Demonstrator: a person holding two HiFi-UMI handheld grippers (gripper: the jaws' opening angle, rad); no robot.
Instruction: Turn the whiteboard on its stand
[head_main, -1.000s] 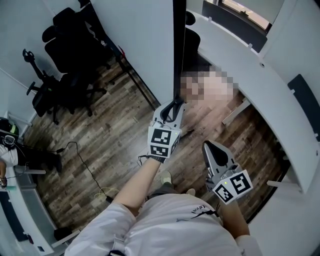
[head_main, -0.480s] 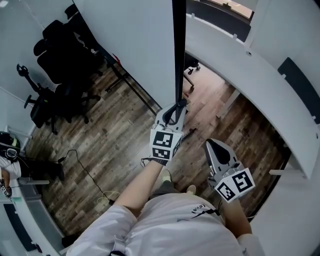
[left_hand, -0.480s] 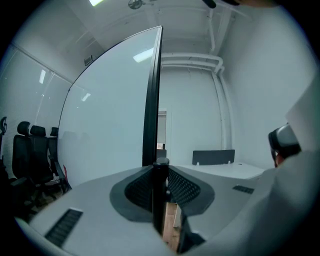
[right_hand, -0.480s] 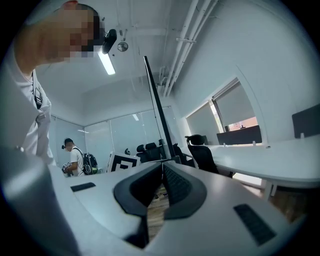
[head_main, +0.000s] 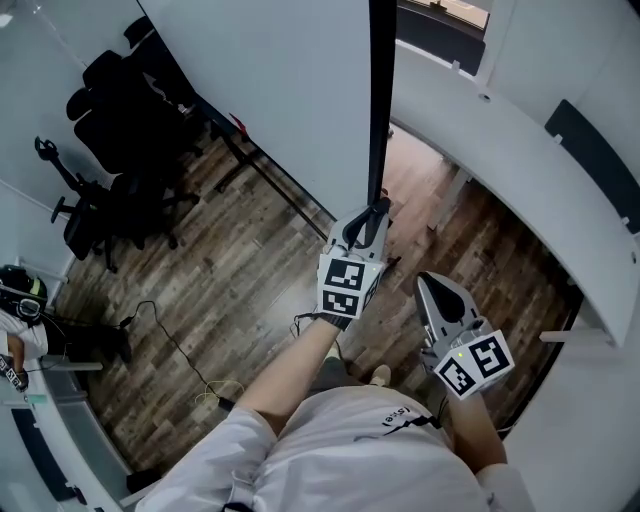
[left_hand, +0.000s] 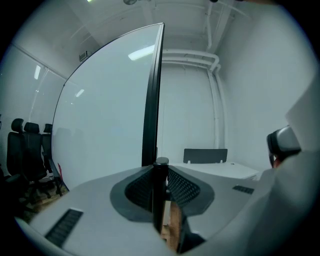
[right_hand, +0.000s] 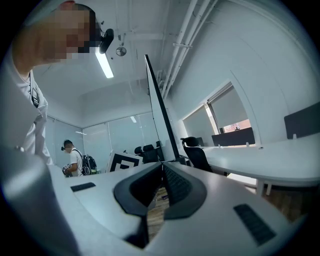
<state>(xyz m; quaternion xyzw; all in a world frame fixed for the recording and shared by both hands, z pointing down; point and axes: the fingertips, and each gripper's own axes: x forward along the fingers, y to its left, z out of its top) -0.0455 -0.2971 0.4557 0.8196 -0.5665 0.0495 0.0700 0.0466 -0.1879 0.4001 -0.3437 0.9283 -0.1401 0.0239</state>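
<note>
The whiteboard stands upright, seen edge-on, with a black frame edge running down to my left gripper. That gripper's jaws are closing on the edge's lower end and hold it. In the left gripper view the black edge rises from between the pads, with the white board face to its left. My right gripper hangs lower right of the board, shut and empty. From the right gripper view the board's edge stands ahead above the closed jaws.
The stand's black legs spread over the wooden floor. Black office chairs cluster at the back left. A long white curved desk runs along the right. A person stands at far left. A cable lies on the floor.
The board's black edge and my left gripper have shifted to the right together. The right gripper has stayed about where it was.
</note>
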